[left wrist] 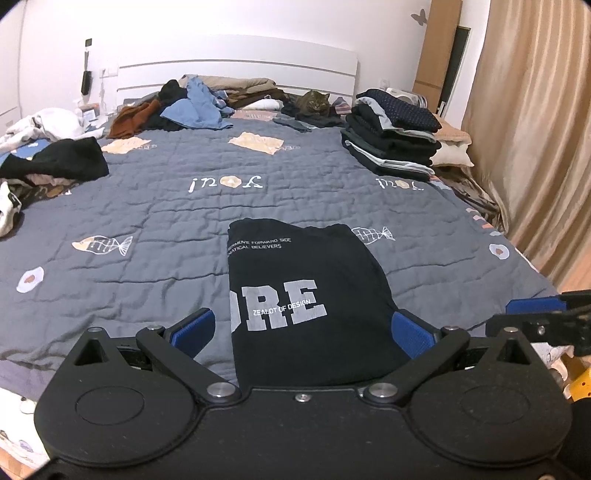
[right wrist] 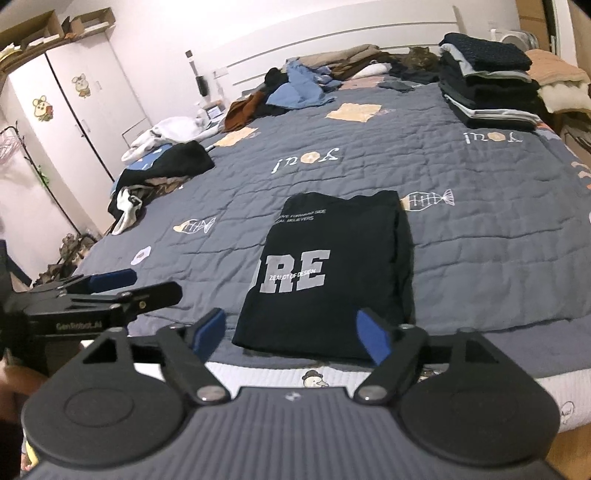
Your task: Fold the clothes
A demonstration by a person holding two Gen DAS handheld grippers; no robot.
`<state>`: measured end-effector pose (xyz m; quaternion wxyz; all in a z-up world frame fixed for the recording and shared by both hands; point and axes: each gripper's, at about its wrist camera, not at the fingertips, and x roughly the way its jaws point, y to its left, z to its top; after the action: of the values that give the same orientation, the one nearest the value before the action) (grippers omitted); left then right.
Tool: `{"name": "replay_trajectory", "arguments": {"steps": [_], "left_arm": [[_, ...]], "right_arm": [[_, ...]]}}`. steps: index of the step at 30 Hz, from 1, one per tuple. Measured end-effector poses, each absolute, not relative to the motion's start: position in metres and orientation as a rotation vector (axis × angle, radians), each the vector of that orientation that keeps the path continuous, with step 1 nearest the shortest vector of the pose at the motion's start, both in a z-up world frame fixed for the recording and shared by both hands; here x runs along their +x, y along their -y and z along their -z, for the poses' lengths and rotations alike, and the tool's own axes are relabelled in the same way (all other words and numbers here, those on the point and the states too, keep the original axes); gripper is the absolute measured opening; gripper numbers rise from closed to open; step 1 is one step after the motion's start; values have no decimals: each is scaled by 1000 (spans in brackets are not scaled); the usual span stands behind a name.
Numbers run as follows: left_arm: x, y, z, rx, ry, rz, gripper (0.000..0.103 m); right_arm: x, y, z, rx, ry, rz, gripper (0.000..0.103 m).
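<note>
Black folded T-shirt [left wrist: 306, 295] lies flat on grey quilt [left wrist: 147, 221], near bed's front edge. Left gripper [left wrist: 303, 328]: jaws spread wide, shirt's near end between them, no pinch evident. Right gripper [right wrist: 291, 332]: jaws spread, shirt's near edge just ahead, not held. Folded stack [left wrist: 391, 140] far right.

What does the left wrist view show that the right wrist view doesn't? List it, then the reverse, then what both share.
Only the left wrist view: the beige curtain and a butterfly sticker on the wall.

Only the right wrist view: the white wardrobe with cartoon stickers, boxes on top of it, and the white mattress edge.

Both: the folded black shirt, the folded stack, the unfolded pile, the cat, the grey quilt, and both grippers, left and right, open.
</note>
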<state>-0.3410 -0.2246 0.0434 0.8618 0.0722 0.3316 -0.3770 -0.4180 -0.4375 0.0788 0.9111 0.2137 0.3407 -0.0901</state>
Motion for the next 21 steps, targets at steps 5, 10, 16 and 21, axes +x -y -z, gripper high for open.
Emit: {"name": "replay_trajectory", "arguments": {"steps": [5, 10, 16, 21], "left_arm": [[-332, 232, -33, 173, -686, 816, 103], [-323, 242, -25, 195, -681, 827, 103], [-310, 253, -25, 203, -706, 835, 103], [-299, 261, -24, 208, -736, 837, 103]], "right_arm": [[-410, 447, -72, 462, -715, 184, 99], [-402, 457, -65, 484, -730, 185, 103], [-395, 475, -58, 511, -722, 206, 103], [-390, 486, -53, 545, -734, 239, 103]]}}
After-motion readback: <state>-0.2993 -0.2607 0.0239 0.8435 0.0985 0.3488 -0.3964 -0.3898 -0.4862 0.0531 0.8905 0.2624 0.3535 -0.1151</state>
